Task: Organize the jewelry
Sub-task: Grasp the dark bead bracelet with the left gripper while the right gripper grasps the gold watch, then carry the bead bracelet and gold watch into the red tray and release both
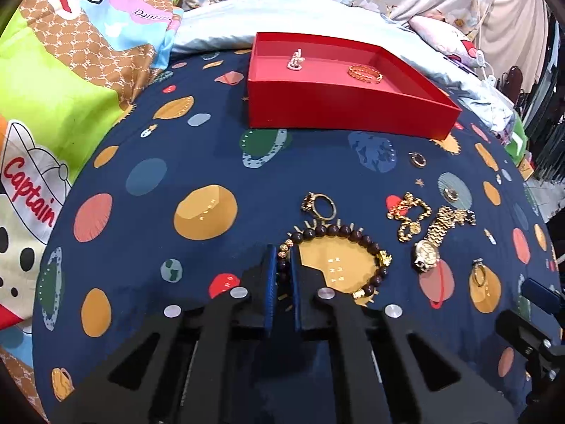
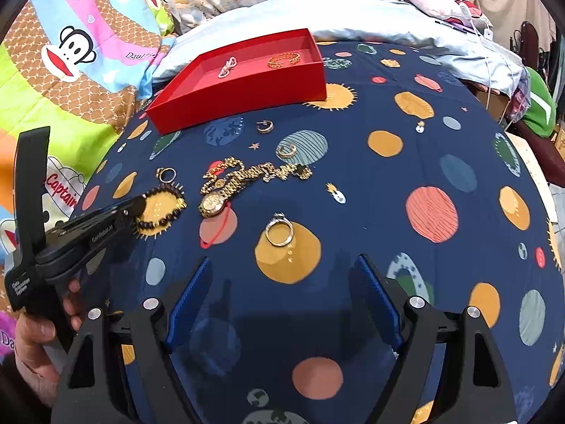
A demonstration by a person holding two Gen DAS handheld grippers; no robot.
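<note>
My left gripper (image 1: 282,265) is shut on the dark bead bracelet (image 1: 335,231), which lies on the navy planet cloth; the bracelet also shows in the right wrist view (image 2: 160,221). My right gripper (image 2: 282,293) is open and empty, just short of a silver ring (image 2: 279,231). A red tray (image 1: 339,106) at the back holds a pearl piece (image 1: 296,60) and a gold bangle (image 1: 365,72). A gold watch (image 1: 429,247), gold chain (image 1: 409,217), gold ring (image 1: 323,205) and small earrings (image 1: 416,159) lie loose on the cloth.
A cartoon-print blanket (image 1: 53,106) lies left of the cloth. A pale blue pillow (image 1: 219,28) lies behind the tray. The right gripper's tip (image 1: 540,293) shows at the right edge of the left wrist view. The left gripper's body (image 2: 88,233) shows in the right wrist view.
</note>
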